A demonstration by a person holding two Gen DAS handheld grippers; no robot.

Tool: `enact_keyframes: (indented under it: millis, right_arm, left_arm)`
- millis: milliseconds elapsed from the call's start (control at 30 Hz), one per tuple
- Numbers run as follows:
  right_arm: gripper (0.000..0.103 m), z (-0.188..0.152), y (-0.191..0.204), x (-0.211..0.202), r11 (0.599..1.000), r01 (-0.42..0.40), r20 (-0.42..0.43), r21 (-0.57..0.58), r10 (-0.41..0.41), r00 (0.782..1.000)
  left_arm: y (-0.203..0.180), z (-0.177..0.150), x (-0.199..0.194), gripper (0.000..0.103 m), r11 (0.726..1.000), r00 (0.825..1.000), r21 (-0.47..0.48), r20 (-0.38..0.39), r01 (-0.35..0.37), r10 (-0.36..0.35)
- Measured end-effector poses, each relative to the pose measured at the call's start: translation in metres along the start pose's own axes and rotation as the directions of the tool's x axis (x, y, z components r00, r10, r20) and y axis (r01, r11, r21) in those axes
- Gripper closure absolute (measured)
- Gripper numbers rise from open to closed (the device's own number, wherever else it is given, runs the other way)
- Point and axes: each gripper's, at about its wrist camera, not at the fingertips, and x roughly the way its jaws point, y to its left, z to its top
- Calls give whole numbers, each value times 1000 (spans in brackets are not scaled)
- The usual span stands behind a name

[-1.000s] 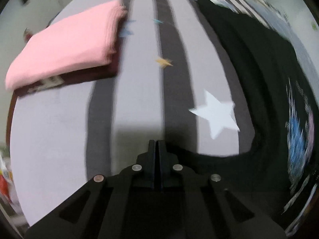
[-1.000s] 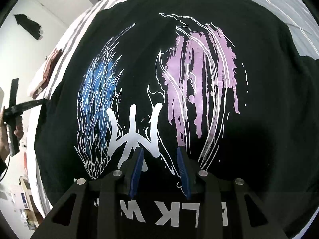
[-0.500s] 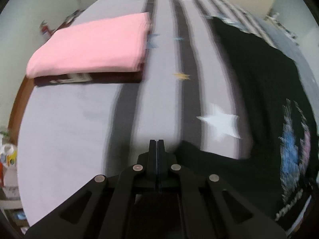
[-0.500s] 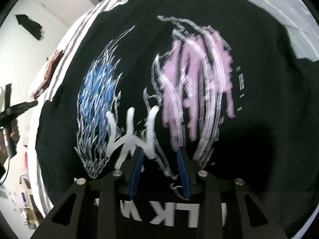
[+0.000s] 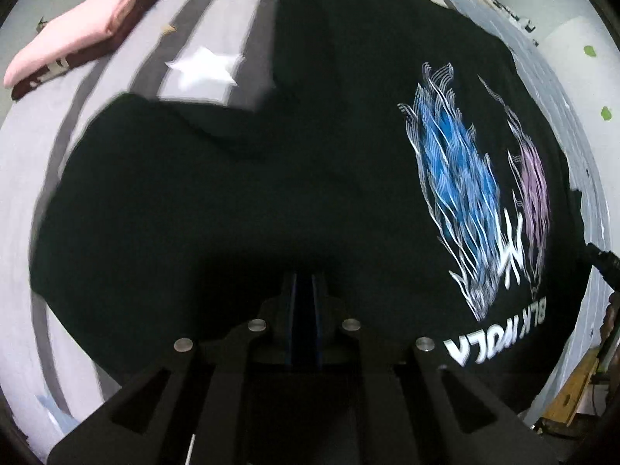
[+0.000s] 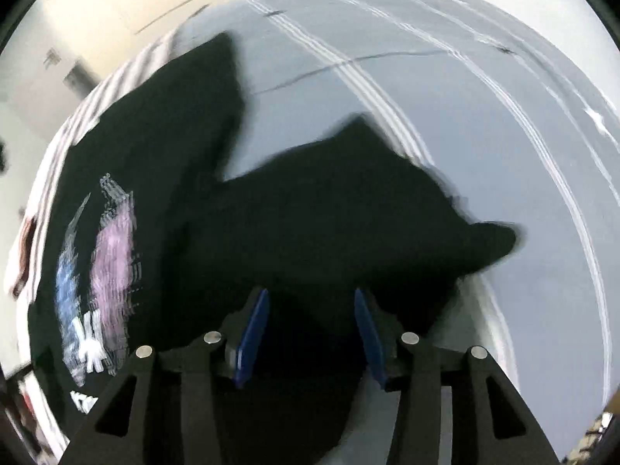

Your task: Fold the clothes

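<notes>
A black T-shirt (image 5: 271,201) is spread face up on a bed whose cover (image 5: 46,155) is grey with darker stripes and a white star (image 5: 201,69). On the chest a print is seen: a blue feathered shape (image 5: 457,193), a pink-purple one (image 5: 534,193) beside it, a white emblem between them and white lettering (image 5: 500,333) below, which reads upside down in the left wrist view and is partly smeared by blur. One sleeve (image 5: 155,135) is laid out toward the striped side; in the right wrist view the other sleeve (image 6: 387,178) is spread over plain grey cover (image 6: 465,97) crossed by thin white lines.

The left tool (image 5: 304,283) is held above the dark cloth near the collar end, its blue-lined jaws nearly pressed together with only a thin slit left between them; whether cloth is pinched in that slit cannot be told, since black fabric and black tool merge. The jaws of the right tool (image 6: 310,298) are spread and have just been opening; black cloth lies under the gap, with nothing seen pressed by the pads.

A folded pink garment (image 5: 85,27) is stacked on a folded dark red one (image 5: 89,54) at the far corner of the bed, well apart from the shirt. Both views are motion-blurred, and the shirt's hem is cut off by the tool bodies.
</notes>
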Motion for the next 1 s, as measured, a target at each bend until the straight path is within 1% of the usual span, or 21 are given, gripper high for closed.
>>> enact_keyframes:
  millis: [33,67,133,200,333,367,400,433,533,600,667,700,733,800,867,933,1000]
  right_arm:
    - [59,2,-18,-1,1000,7,-3,25,-7,1000]
    - [59,3,-41,0,998,33,-12,56,-32,999]
    - [51,4,-70,6,993,82,-39,87,-79,996]
    - [50,4,-104,11,985,93,-68,148,-83,994]
    - [50,9,-127,5,989,17,-34,147,-12,999]
    - [50,12,-129,5,988,-15,-31,155,20,999]
    - [50,15,-131,6,985,-48,-27,163,53,998]
    - [50,17,-133,8,984,-55,-28,168,60,998]
    - [50,23,-138,25,970,-108,-58,218,124,991]
    - [51,24,-131,33,972,-116,-78,203,134,988]
    - [64,25,-124,39,975,-131,-92,176,149,984]
    - [85,26,-120,40,977,-143,-97,158,159,982]
    - [93,27,-117,41,978,-155,-101,139,169,980]
    - [94,31,-114,36,982,-155,-87,107,165,983]
    - [94,37,-113,19,985,-151,-52,78,155,987]
    - [94,45,-112,-5,989,-138,-13,44,139,990]
    - [94,56,-114,-31,995,-105,34,2,105,994]
  left_arm:
    - [-5,-3,1,97,1000,1000,-3,-9,-4,4]
    - [-10,-5,1,97,1000,1000,-3,-15,-6,6]
    - [-22,-7,2,97,1000,1000,6,-21,-22,23]
    - [-33,-7,0,97,1000,999,12,-20,-26,26]
    - [-55,-7,-4,97,999,999,32,-17,-31,32]
    - [-59,-8,-4,97,999,999,32,-20,-28,29]
    - [-72,-12,0,97,999,999,32,-24,-27,28]
    - [-93,-19,7,97,999,999,34,-29,-29,30]
    - [-106,-26,10,97,999,998,46,-48,-29,31]
    - [-110,-30,9,97,998,998,50,-53,-25,28]
    - [-114,-33,9,97,998,998,53,-59,-21,24]
    - [-115,-35,8,97,998,998,53,-61,-20,23]
    - [-115,-35,7,97,998,998,51,-61,-20,23]
    - [-115,-37,6,97,999,998,48,-63,-20,23]
    - [-114,-37,3,97,999,998,47,-61,-20,23]
    - [-124,-40,3,97,999,998,48,-57,-20,23]
    - [-130,-49,-3,97,999,998,47,-56,-16,18]
